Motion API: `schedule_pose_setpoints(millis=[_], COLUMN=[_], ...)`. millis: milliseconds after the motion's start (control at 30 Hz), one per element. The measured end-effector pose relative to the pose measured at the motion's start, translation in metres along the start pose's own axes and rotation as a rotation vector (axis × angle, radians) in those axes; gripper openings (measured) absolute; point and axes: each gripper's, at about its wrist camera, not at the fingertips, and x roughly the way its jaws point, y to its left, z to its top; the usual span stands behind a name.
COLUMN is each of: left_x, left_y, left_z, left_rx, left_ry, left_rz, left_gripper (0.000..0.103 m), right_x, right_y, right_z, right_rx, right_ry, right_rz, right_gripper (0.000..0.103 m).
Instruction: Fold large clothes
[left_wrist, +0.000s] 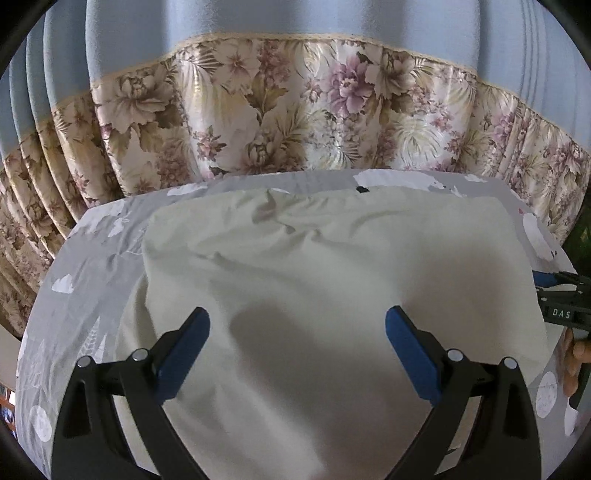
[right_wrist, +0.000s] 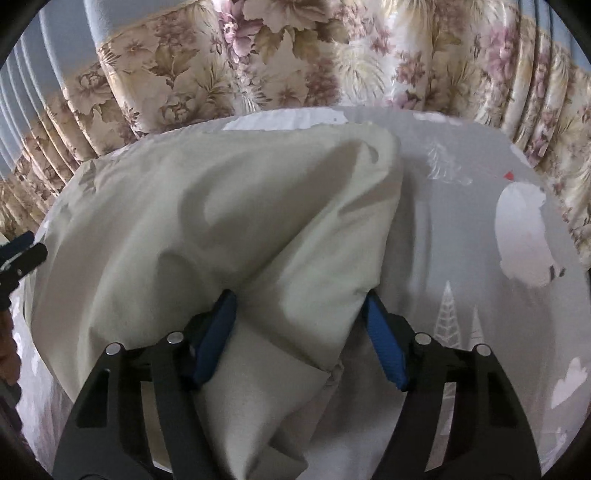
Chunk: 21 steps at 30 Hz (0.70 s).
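A large cream garment (left_wrist: 332, 251) lies spread over a grey printed sheet (left_wrist: 92, 277). My left gripper (left_wrist: 297, 314) hovers open over its near middle, with nothing between the blue pads (left_wrist: 184, 354). In the right wrist view the garment (right_wrist: 221, 206) rises in a thick bunched fold at its right edge. My right gripper (right_wrist: 299, 295) straddles that fold, its jaws wide. The left pad (right_wrist: 218, 332) lies against the cloth, and a gap shows by the right pad (right_wrist: 384, 343). The right gripper (left_wrist: 561, 295) also shows at the far right of the left wrist view.
A floral curtain (left_wrist: 295, 110) with a blue upper part hangs close behind the sheet's far edge. The grey sheet (right_wrist: 461, 221) lies bare to the right of the garment. A person's hand (left_wrist: 576, 354) holds the right gripper. The left gripper's tip (right_wrist: 22, 254) shows at the left edge.
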Motion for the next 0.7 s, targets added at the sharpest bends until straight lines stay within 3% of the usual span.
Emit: schedule_pose_setpoints(millis=[100, 267, 400, 700], left_x=[0.004, 0.009, 0.011, 0.028], left_y=[-0.003, -0.009, -0.015, -0.037], left_z=[-0.001, -0.001, 0.002, 0.018], left_rx=[-0.002, 0.008, 0.004, 0.020], left_ry=[0.006, 0.013, 0.012, 0.035], left_rz=[-0.005, -0.009, -0.034, -0.062], left_gripper=[0.096, 0.096, 0.096, 0.096], right_x=[0.003, -0.003, -0.008, -0.067], right_y=[-0.006, 0.002, 0.002, 0.003], right_z=[-0.002, -0.003, 0.000, 0.018], right_rx=[0.039, 0.027, 0.055, 0.099], right_ry=[0.009, 0.009, 0.009, -0.117], right_rz=[0.044, 0.074, 0.094, 0.236], right_gripper=[0.069, 0.036, 0.020, 0.014])
